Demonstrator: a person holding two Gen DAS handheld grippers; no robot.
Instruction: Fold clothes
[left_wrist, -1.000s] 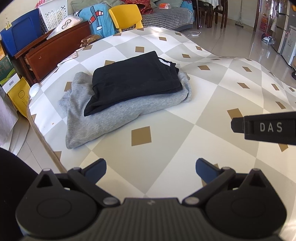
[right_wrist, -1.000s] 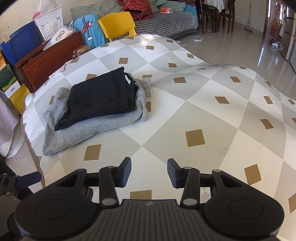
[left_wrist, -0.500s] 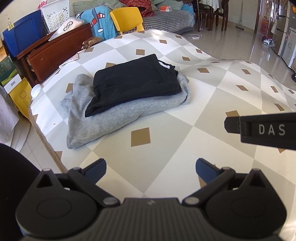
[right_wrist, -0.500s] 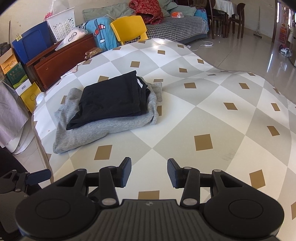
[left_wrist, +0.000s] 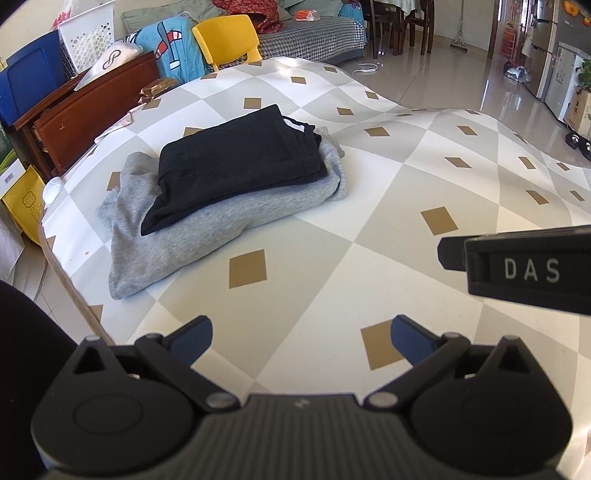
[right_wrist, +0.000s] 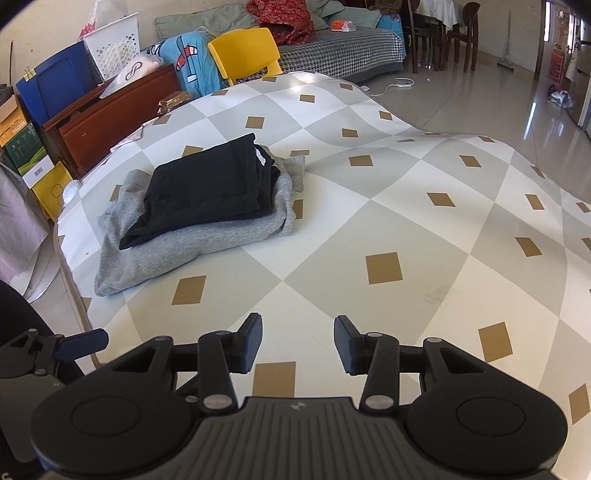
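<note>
A folded black garment lies on top of a folded grey garment, stacked at the left side of the checked table. My left gripper hovers over bare tablecloth near the front edge, its fingers wide apart and empty. My right gripper also hangs over bare cloth, short of the stack, jaws partly apart with nothing between them. Its body juts into the left wrist view from the right as a black bar marked DAS.
A wooden cabinet, blue bin and white basket stand left of the table. A yellow chair and a sofa with clothes sit behind it. Shiny floor runs to the right. The table's left edge is close.
Both views have shifted slightly, so the stack sits a little differently in frame. The garments lie as before and neither gripper's jaws have changed.
</note>
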